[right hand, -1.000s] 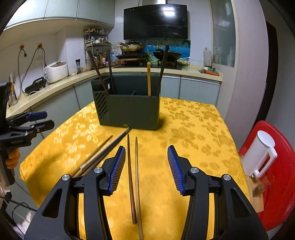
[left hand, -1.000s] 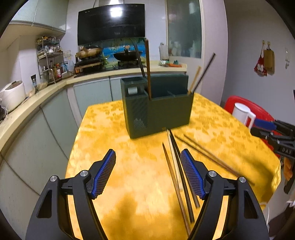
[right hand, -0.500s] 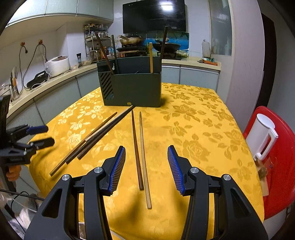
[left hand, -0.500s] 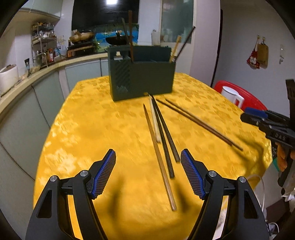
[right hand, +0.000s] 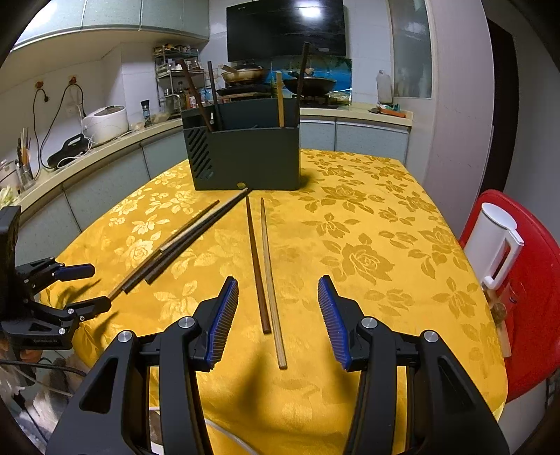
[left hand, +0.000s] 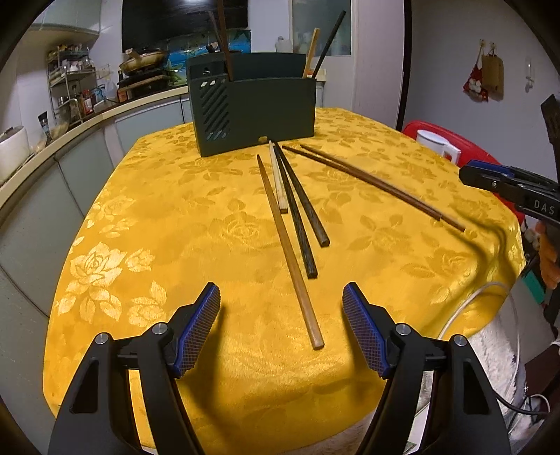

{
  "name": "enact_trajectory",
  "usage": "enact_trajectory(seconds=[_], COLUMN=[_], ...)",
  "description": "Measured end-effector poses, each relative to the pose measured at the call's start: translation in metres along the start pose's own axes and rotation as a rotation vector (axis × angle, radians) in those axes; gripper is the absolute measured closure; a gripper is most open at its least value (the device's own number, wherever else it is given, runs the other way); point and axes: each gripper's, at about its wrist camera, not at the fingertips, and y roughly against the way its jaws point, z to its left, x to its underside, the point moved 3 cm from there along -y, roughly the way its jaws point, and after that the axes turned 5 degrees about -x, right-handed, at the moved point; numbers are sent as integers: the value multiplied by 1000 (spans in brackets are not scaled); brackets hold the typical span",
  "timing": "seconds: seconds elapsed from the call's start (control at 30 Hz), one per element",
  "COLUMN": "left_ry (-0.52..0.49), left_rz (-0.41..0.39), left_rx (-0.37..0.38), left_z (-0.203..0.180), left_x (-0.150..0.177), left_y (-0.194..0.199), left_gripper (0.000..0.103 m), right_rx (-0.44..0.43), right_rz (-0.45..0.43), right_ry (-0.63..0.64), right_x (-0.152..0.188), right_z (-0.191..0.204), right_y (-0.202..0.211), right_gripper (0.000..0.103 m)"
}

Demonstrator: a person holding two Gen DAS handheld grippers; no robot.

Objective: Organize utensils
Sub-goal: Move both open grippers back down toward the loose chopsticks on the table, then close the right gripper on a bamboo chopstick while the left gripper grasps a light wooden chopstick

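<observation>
A yellow floral cloth [right hand: 367,266] is covering the table. A curved counter [right hand: 105,150] with grey-green cabinets [right hand: 105,189] is running along the wall, woks [right hand: 308,85] sitting on it under a dark hood [right hand: 285,29]. A red chair [right hand: 532,280] is standing beside the table.

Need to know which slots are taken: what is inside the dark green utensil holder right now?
Four chopsticks stand in the utensil holder: two dark chopsticks at its left end, a light wooden chopstick and a dark chopstick at its right. Its walls hide their lower ends and the bottom.
</observation>
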Motion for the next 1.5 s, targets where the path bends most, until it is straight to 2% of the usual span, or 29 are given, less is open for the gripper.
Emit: enact_trajectory(seconds=[0.2,0.5,0.63,0.83,1.0,1.2,1.33,1.5], left_ry=[0,29,45,65,77,69,83,105], left_rz=[4,16,22,19,6,-6,-4,3], left_rx=[-31,-55,-54,-47,1,-12,-2,11], left_z=[4,17,20,22,18,16,19,21], left_x=[5,6,5,6,6,6,6,5], left_y=[-1,-3,-4,-4,-3,-3,-4,-5], left_gripper=[33,47,49,53,65,82,96,97], right_rx=[10,12,12,10,-3,-17,-20,-20], right_rz=[34,94,106,98,96,93,90,92], right_ry=[7,24,38,75,65,56,54,35], right_x=[14,35,39,43,43,42,42,41], right_z=[-4,-2,-1,4,3,1,1,-2], right_y=[-5,-18,-22,-26,-27,-27,-28,-28], right_gripper=[57,58,71,78,79,83,87,93])
